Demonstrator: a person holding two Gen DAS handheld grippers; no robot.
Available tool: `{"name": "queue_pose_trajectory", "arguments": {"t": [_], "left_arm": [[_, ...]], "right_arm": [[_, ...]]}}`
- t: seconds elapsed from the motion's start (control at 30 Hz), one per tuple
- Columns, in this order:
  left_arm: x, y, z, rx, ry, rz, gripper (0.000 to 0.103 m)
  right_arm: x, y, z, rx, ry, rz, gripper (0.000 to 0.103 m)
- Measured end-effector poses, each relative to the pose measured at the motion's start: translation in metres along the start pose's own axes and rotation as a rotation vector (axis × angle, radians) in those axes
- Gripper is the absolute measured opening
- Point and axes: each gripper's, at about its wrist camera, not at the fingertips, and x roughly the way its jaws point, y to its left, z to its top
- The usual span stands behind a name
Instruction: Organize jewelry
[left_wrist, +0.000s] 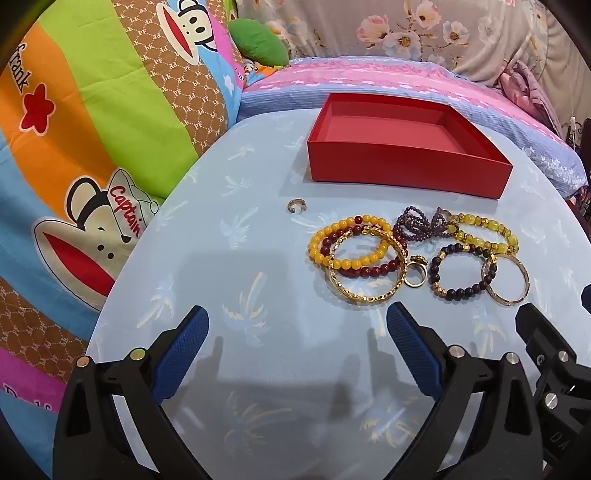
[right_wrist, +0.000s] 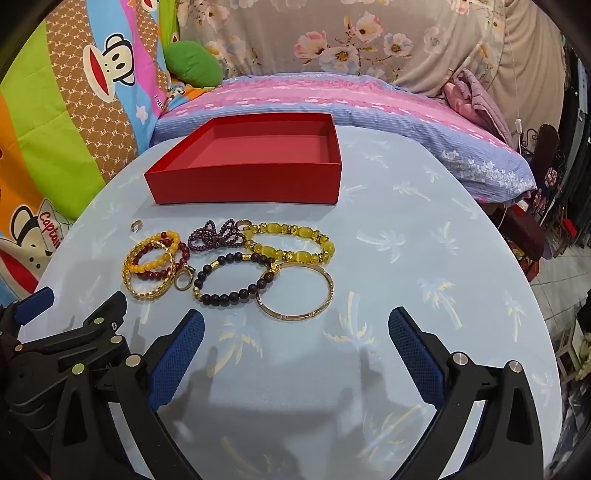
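On the pale blue worktop (right_wrist: 424, 229), just in front of the empty red box (right_wrist: 243, 192), the jewelry is lying in one overlapping cluster, and nothing is sitting in the box yet. Both tools are hovering over the near edge, angled down: the left tool (left_wrist: 297, 332) and the right tool (right_wrist: 295, 334) are each standing with jaws wide apart and nothing between them.

The main risk, as I judge it, is tangling. The yellow and dark red bead bracelet (left_wrist: 351, 243) is lying under and through the gold bangle (left_wrist: 365, 269), and the gold ring (left_wrist: 415, 271) is touching that bangle, so lifting one piece is likely to be dragging a neighbour along or flicking it off the worktop. The purple bead strand (right_wrist: 216, 234) is bunched in loops against the yellow stone bracelet (right_wrist: 291, 242); a pinch there may be catching both. The thin bangle (right_wrist: 295, 295) is lying flat and overlapping the dark bead bracelet (right_wrist: 232, 278), so wide pads may be sliding over it rather than gripping. The small open ring (left_wrist: 295, 206), lying alone near the box, looks easy to knock away.

The pieces are looking glossy, rounded and loose.
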Motion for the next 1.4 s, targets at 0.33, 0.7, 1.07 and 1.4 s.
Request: {"name": "queue_pose_trajectory", "arguments": {"t": [0.33,0.7,1.07,1.4], "left_arm": [[-0.002,0.006,0.005,0.002,-0.003,0.001,0.093],[0.001,0.003,0.001,-0.007,0.007,-0.001,0.093],[0.004,0.004,-0.001,-0.009,0.014,-0.002,0.093],[0.003,0.005,-0.002,-0.009,0.012,0.001,0.093]], "right_arm": [[0.000,0.003,-0.001,0.000,-0.007,-0.004,0.096],[0.001,0.005,-0.001,-0.001,-0.008,-0.007,0.096],[0.002,0.007,-0.002,-0.003,-0.007,-0.007,0.096],[0.002,0.007,-0.002,-0.003,-0.007,-0.007,0.096]]}}
